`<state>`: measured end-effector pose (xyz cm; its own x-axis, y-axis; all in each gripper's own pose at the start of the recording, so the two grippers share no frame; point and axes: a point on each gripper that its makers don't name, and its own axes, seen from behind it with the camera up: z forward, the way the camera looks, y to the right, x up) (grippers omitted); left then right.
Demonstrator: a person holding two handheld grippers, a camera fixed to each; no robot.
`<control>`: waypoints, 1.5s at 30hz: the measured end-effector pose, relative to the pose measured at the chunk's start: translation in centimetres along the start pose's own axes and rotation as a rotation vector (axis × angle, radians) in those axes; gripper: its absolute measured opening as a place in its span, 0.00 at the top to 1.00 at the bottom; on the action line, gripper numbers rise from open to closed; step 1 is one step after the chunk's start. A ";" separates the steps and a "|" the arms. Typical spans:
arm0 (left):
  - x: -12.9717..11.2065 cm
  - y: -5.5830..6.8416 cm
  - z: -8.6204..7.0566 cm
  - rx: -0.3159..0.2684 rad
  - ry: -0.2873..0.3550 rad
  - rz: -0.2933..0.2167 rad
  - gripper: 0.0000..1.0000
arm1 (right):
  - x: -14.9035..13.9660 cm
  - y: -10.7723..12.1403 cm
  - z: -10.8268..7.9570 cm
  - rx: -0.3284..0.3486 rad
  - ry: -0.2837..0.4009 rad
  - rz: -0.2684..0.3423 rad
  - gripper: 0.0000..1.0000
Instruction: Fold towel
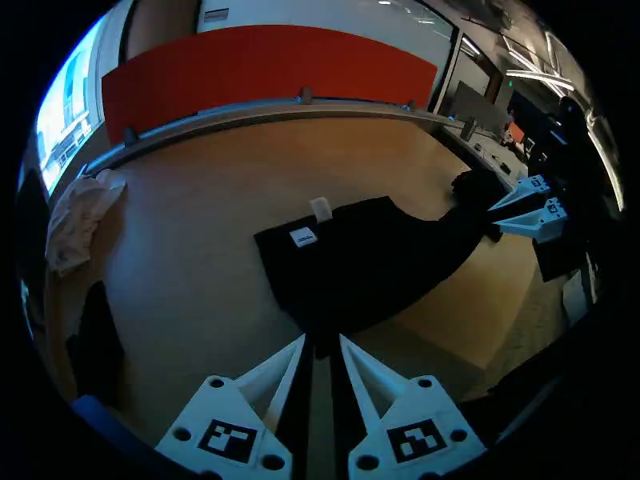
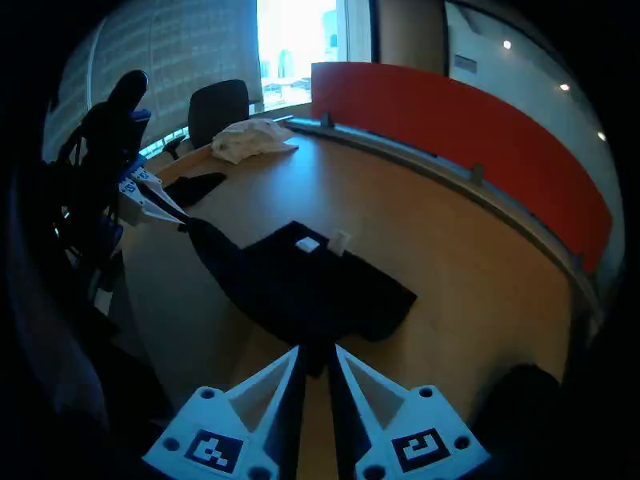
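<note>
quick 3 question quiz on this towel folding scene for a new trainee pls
1. True or false: the left gripper and the right gripper each pinch an edge of the dark towel.
2. Which of these lies on the table, apart from the towel? A. a crumpled cream cloth B. a plate C. a laptop
3. Fill in: the panel along the table's far edge is ____.

Key: 1 true; 2 A; 3 red.

The left tongs (image 1: 322,340) and right tongs (image 2: 317,349) look alike: each has two white, wedge-shaped fingers (image 1: 272,376) tapering to thin tips, with dark inner faces. Each finger's broad base carries a black-and-white square marker (image 1: 228,440) with small round holes (image 1: 216,383) around it.
</note>
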<state>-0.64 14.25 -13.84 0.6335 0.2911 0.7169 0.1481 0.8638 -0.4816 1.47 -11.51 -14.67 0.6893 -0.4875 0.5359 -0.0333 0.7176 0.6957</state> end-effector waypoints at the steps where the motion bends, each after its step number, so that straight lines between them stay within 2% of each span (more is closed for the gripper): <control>1: 0.0 0.0 0.0 -0.001 -0.001 0.000 0.86 | -0.1 -0.1 -0.1 0.001 -0.001 0.001 0.82; 12: -0.3 0.1 0.0 -0.003 -0.005 -0.002 0.86 | -0.5 -0.5 -0.3 0.007 -0.006 0.019 0.82; 23: 0.3 0.2 0.6 -0.020 0.000 -0.021 0.86 | -0.4 0.1 0.2 -0.002 -0.015 0.018 0.82; 29: 1.4 -0.5 1.7 -0.004 0.014 -0.008 0.86 | -0.2 0.9 1.0 -0.009 -0.027 0.018 0.82; 35: 2.3 -1.1 3.3 0.002 0.022 -0.018 0.86 | 0.1 2.4 2.4 -0.033 -0.032 0.023 0.82; 45: 3.5 -2.5 6.0 0.019 0.021 -0.026 0.86 | 0.3 5.4 4.9 -0.069 -0.043 0.064 0.82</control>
<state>-3.32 15.57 -7.07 0.6454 0.2601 0.7182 0.1502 0.8787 -0.4532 -2.04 -10.29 -8.40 0.6559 -0.4595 0.5988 -0.0255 0.7794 0.6260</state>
